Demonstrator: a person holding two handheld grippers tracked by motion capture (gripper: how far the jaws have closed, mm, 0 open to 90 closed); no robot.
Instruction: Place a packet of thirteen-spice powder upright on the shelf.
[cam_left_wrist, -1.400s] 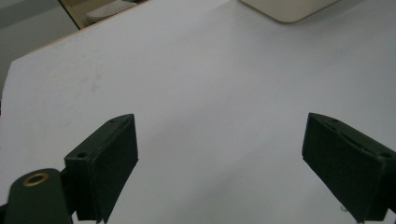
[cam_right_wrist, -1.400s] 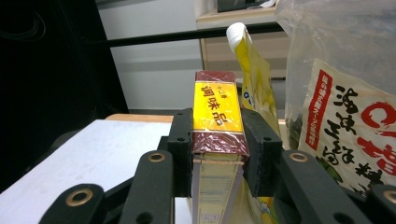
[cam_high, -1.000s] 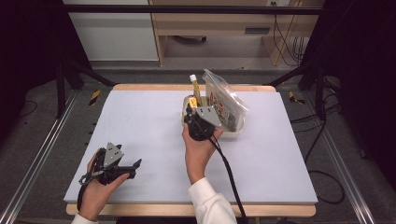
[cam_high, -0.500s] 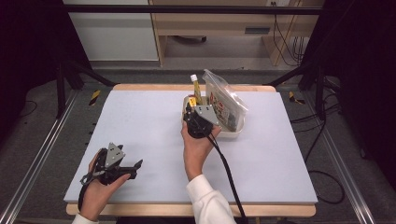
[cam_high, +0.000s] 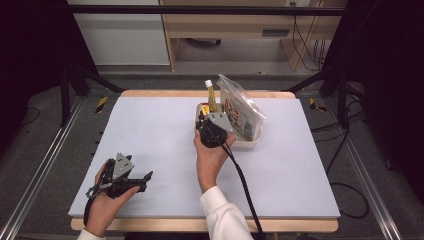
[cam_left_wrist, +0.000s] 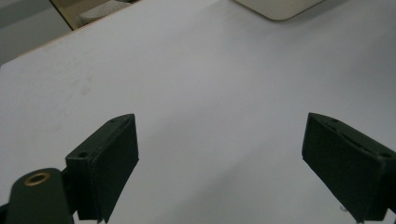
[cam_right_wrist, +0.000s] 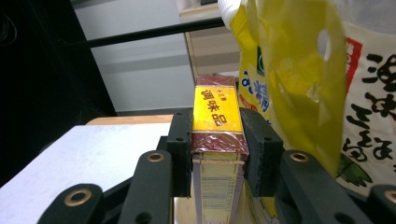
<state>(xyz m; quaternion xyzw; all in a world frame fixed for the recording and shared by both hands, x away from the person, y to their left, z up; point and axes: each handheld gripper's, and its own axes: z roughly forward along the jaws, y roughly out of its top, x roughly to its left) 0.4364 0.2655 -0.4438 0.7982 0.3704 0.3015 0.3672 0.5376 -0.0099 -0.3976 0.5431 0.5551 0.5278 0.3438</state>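
One slim box (cam_right_wrist: 218, 135), yellow label, maroon wrapper, clamped between right gripper (cam_right_wrist: 218, 140) jaws, left gripper (cam_left_wrist: 224, 163) jaws wide.

A small box (cam_right_wrist: 218, 128) with a yellow label and dark red ends is standing upright, clamped at both sides, at the left end of the white tray (cam_high: 252, 141) near the table's far edge.

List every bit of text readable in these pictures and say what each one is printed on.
"調味品": dark red characters on the yellow panel of the dark red rectangular box clamped in the right gripper.
Large black characters on the white clear-topped bag: cut off, not legible whole.
Blue characters on the yellow squeeze pouch with white cap: partly hidden, unreadable.
Small line above "調味品" and the print lower on the box: too small.
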